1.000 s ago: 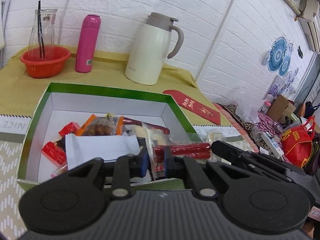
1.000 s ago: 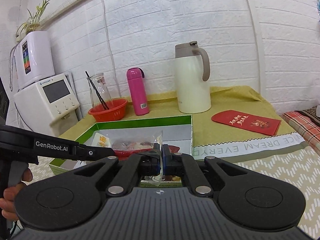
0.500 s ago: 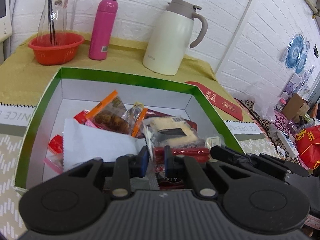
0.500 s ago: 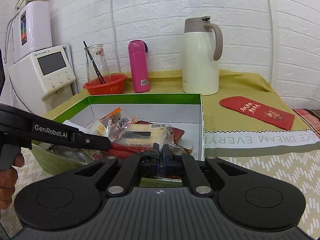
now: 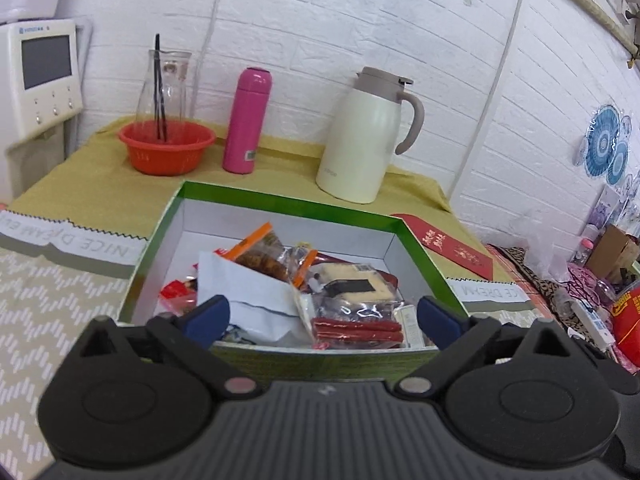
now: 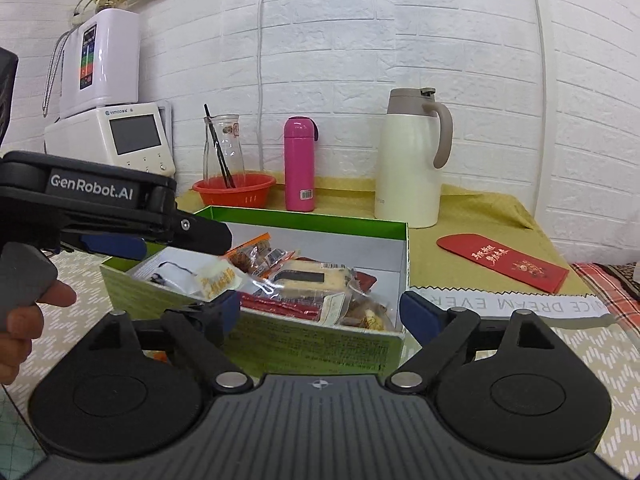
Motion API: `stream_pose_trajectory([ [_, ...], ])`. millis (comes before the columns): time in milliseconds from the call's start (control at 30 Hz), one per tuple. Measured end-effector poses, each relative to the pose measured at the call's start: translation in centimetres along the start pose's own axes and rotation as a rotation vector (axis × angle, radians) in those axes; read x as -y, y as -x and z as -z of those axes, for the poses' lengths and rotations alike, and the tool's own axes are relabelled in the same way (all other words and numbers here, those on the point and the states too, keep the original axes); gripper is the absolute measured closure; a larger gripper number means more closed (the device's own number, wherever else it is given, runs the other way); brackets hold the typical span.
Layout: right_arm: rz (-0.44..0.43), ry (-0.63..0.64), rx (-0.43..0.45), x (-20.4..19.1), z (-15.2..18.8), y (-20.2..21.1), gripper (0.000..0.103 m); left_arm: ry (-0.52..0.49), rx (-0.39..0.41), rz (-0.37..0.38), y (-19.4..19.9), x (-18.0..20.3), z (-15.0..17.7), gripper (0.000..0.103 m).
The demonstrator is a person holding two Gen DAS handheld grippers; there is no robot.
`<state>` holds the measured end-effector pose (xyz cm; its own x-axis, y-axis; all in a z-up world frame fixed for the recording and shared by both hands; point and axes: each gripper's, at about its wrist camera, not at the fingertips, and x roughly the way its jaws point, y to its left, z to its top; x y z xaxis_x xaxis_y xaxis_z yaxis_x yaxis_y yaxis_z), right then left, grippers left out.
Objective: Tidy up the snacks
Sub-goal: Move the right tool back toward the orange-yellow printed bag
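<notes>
A green box point(image 5: 288, 204) with a white inside holds several snack packets: red sausage sticks point(image 5: 356, 330), a white packet point(image 5: 248, 292), an orange-edged pastry point(image 5: 260, 254) and a wrapped cake slice point(image 5: 352, 280). My left gripper point(image 5: 322, 318) hangs just in front of the box's near wall. Its jaws are opening wide and the pads press on nothing. From the box's point(image 6: 304, 340) near right corner, my right gripper point(image 6: 320, 311) is also opening, with nothing gripped. The right wrist view shows a left finger point(image 6: 200, 234) over the box and the cake slice point(image 6: 312, 278).
Behind the box stand a cream thermos jug point(image 5: 368, 136), a pink bottle point(image 5: 248, 120) and an orange basket point(image 5: 166, 152) with a glass carafe. A red envelope point(image 5: 448, 246) lies to the right. A white appliance point(image 6: 116, 136) stands at the left. A hand point(image 6: 20, 320) holds the left gripper.
Both grippers went from shut to wide open and drew back from the box. The clear packet with the sausages that was pinched between their jaws now lies in the box.
</notes>
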<state>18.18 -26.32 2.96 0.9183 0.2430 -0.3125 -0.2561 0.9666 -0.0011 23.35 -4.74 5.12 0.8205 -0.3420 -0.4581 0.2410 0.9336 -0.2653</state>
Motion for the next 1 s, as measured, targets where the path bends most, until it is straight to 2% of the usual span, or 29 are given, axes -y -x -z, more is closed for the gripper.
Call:
stream_pose_trajectory([
  [267, -0.024, -0.055, -0.07, -1.4, 2.9, 2.8, 0.0, 0.022, -0.033, -0.019, 3.5, -1.5, 3.9, 0.005],
  [467, -0.068, -0.123, -0.136, -2.8, 4.8, 3.7, 0.0, 0.013, -0.093, -0.039, 4.6, -3.2, 6.8, 0.005],
  [567, -0.095, -0.133, -0.171, -3.8, 4.8, 2.9, 0.0, 0.027, -0.124, -0.05, 5.0, -4.4, 7.7, 0.005],
  [733, -0.129, -0.162, -0.177, -5.1, 4.0, 0.7, 0.0, 0.07, -0.125, -0.068, 6.1, -6.7, 7.6, 0.005],
  [900, -0.089, -0.158, -0.208, -6.1, 3.9, -2.1, 0.0, 0.085, -0.128, -0.026, 6.7, -7.6, 7.1, 0.005],
  [933, -0.099, -0.17, -0.226, -6.0, 4.0, -2.5, 0.011, 0.081, -0.132, -0.014, 6.8, -7.6, 7.2, 0.005],
  [967, -0.118, -0.19, -0.233, -5.8, 4.1, -2.5, 0.04, 0.077, -0.136, -0.002, 6.8, -7.7, 7.2, 0.005],
  [1000, -0.121, -0.207, -0.232, -5.6, 4.2, -2.2, 0.043, 0.072, -0.14, 0.01, 6.7, -7.6, 7.2, 0.005],
])
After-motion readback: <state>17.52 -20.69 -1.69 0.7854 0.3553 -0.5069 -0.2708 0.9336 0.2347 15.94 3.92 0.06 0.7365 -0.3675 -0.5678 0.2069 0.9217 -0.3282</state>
